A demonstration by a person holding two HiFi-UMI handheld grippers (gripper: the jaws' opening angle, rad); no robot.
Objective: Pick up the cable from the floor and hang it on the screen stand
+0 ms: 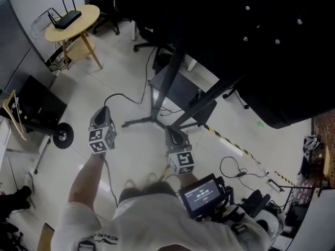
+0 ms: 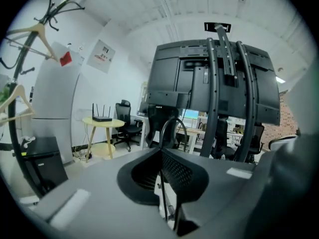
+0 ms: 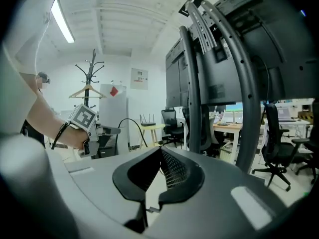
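Centrally, left gripper (image 2: 160,151): jaws closed on a thin black cable (image 2: 171,119), pinched between the pads.
Right gripper (image 3: 160,151): jaws together; a dark strand shows in the slot beneath them, grip on it unclear.
Screen stand (image 2: 215,83): black uprights and panel back, upper right, behind the cable.
Round yellow table (image 2: 117,123): left of centre, bearing a router (image 2: 102,118).
Cable: slim, dark, arching in a loop just above the left jaw tips at mid-frame.
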